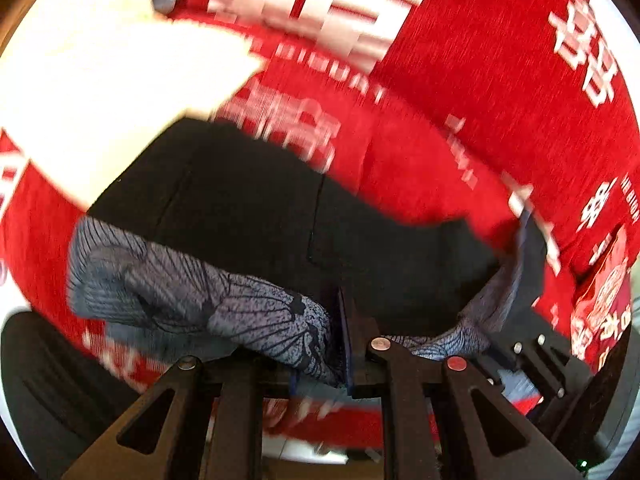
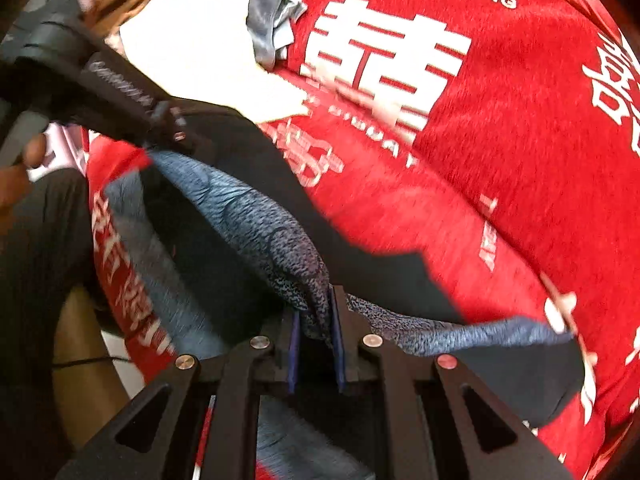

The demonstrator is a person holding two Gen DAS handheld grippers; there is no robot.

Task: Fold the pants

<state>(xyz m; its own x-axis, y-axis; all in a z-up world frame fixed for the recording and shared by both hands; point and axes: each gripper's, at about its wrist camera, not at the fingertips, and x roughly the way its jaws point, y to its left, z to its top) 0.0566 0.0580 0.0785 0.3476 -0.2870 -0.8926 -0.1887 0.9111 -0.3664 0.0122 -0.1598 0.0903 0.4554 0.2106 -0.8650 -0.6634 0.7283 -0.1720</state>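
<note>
Pants (image 1: 256,216), dark with a blue-grey patterned lining or inner face showing along the lifted edge, lie partly on the red cloth (image 1: 480,80) that covers the bench, with one edge raised clear of it between the two tools. By my reading the fold is in its middle: an edge has been picked up and is being carried over the dark body of the garment, but it has not been laid down, so no finished fold shows yet. What remains, as far as I can judge, is setting this edge onto the rest, smoothing it, and probably a further fold. How much of the garment hangs off the near side I cannot tell.

A pale sheet (image 2: 192,40) and a crumpled grey cloth (image 2: 272,12) lie on the far part of the red cloth, apart from the pants.

Left tool (image 1: 350,344) has its jaws pressed together, pinching the patterned edge. Right tool (image 2: 314,332) likewise has its jaws drawn in on a bunched fold of the same patterned fabric, which stretches between the two.
</note>
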